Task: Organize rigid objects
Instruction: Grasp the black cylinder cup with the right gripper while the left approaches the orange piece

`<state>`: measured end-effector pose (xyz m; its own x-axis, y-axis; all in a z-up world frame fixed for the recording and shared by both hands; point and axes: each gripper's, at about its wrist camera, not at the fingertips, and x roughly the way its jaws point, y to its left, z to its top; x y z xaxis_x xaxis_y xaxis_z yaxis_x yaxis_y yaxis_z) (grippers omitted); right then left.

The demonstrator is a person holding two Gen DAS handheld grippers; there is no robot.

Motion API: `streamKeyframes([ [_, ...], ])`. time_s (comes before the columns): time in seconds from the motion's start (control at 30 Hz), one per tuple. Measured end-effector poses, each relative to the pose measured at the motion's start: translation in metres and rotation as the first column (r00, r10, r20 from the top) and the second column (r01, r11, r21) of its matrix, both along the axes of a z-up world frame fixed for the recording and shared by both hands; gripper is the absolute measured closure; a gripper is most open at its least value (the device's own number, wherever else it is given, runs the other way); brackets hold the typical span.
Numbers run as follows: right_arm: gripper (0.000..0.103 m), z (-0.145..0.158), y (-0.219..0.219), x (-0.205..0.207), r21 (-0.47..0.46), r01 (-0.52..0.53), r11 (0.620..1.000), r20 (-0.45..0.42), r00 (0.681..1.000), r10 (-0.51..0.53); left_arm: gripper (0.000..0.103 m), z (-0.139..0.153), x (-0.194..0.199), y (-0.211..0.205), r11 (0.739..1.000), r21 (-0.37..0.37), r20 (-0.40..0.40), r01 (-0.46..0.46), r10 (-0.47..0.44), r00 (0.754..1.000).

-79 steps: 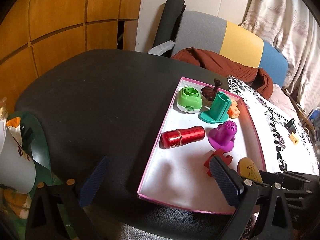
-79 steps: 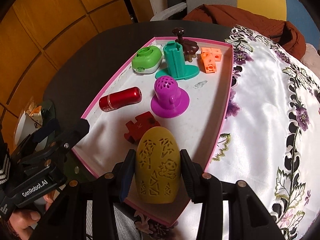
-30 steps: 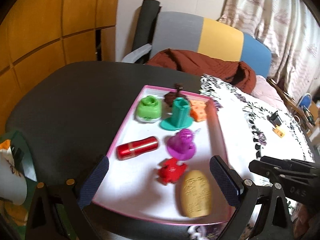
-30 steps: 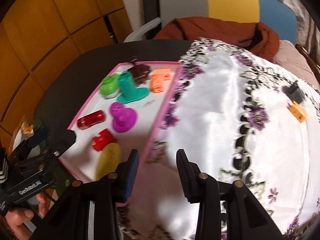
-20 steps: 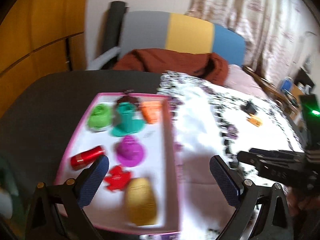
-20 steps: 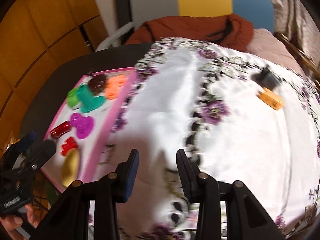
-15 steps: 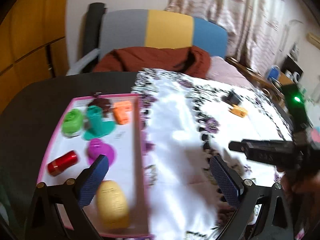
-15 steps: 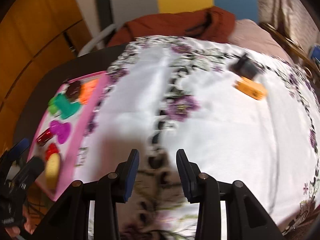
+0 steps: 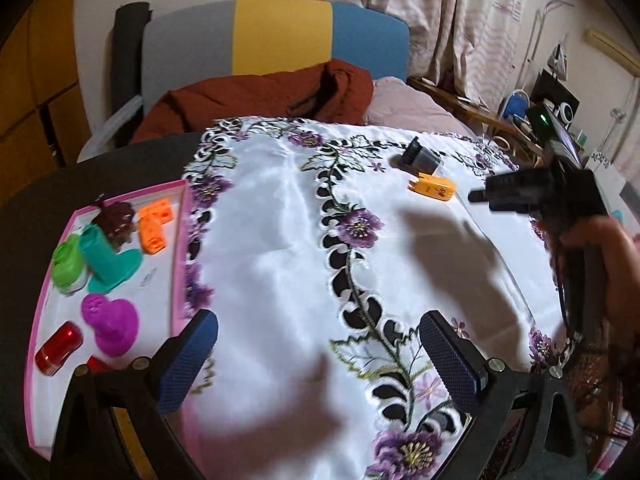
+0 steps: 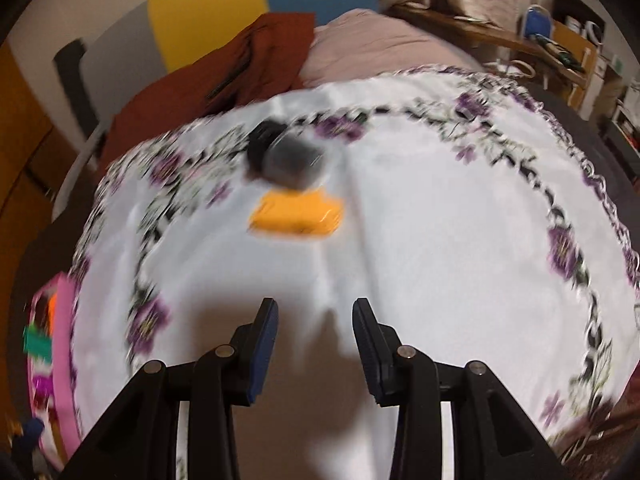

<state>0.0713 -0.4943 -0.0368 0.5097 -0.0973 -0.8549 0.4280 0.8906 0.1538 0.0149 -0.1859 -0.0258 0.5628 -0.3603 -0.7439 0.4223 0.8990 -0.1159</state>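
The step in hand looks like a reach for the next loose piece. The right hand-held gripper (image 10: 314, 322) hangs over the white embroidered cloth (image 9: 280, 216) on the table, its jaws set narrowly apart with nothing between them. Ahead of it lie the two things not yet sorted: an orange block (image 10: 296, 214) flat on the cloth and, just behind and touching or nearly touching it, a dark cylinder (image 10: 286, 160) on its side. The right wrist view is blurred, so which of the two is the target cannot be told.

The left hand-held gripper (image 9: 318, 346) is wide and empty, poised above the cloth beside the pink tray (image 9: 180, 248). The tray already holds a green cup, a teal stand (image 9: 106, 264), a purple piece (image 9: 110, 322), a red cylinder (image 9: 58, 346), orange cubes (image 9: 154, 224) and a brown piece.

The next move probably calls for widening the right jaws, since the block looks broader than the present gap, then lowering them squarely astride it without nudging the cylinder.
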Motion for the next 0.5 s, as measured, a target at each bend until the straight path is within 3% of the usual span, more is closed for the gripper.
streamKeyframes([
  [0.27,0.064,-0.022,-0.048,0.048,-0.053,0.075,0.996,-0.035,0.996,-0.076,0.001,-0.005,0.016,-0.016,1.000,0.009,-0.029,-0.005,0.005,1.000],
  [0.5,0.064,-0.030,-0.011,0.061,0.042,-0.139,0.989,0.005,0.990,0.139,0.001,-0.011,0.028,-0.026,1.000,0.011,-0.052,-0.013,0.013,0.999],
])
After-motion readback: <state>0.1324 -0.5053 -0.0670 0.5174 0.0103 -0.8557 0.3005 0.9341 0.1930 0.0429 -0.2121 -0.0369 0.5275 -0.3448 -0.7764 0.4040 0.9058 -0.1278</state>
